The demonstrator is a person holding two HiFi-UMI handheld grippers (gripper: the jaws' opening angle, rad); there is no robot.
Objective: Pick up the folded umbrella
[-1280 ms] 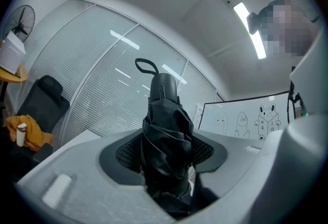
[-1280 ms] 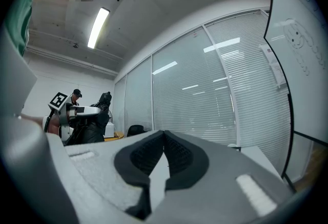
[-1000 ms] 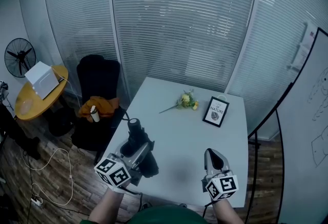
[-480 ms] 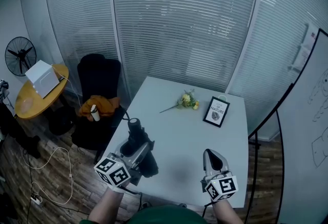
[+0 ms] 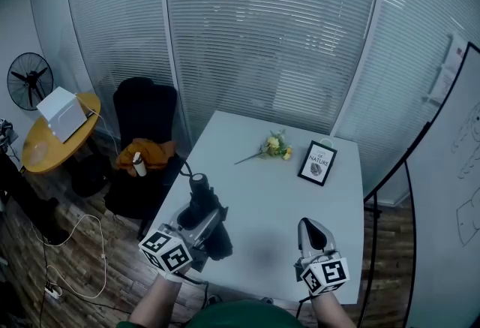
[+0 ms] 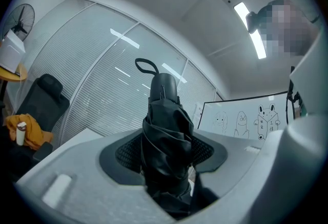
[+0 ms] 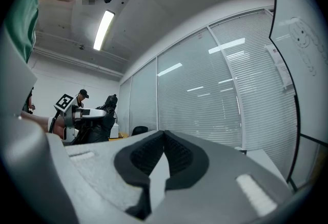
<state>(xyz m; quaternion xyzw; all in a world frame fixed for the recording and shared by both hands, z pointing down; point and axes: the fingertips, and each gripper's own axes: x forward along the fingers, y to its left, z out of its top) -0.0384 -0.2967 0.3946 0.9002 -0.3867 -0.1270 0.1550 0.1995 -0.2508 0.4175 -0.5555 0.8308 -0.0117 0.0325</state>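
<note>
The folded black umbrella [image 5: 201, 212] is clamped in my left gripper [image 5: 196, 218] and held above the near left part of the white table [image 5: 262, 191]. In the left gripper view the umbrella [image 6: 166, 141] stands between the two jaw pads, its rounded handle and wrist loop pointing away from me. My right gripper [image 5: 313, 235] hovers over the table's near right side with its jaws together and nothing between them; the right gripper view shows its pads [image 7: 154, 154] meeting. From that view the umbrella [image 7: 100, 120] shows at the far left.
On the table's far side lie a small yellow flower sprig [image 5: 270, 148] and a framed card [image 5: 316, 163]. A black chair [image 5: 142, 139] with an orange cloth and a bottle stands left of the table. A yellow round table [image 5: 52, 142], a fan [image 5: 28, 82] and a whiteboard [image 5: 457, 169] flank the room.
</note>
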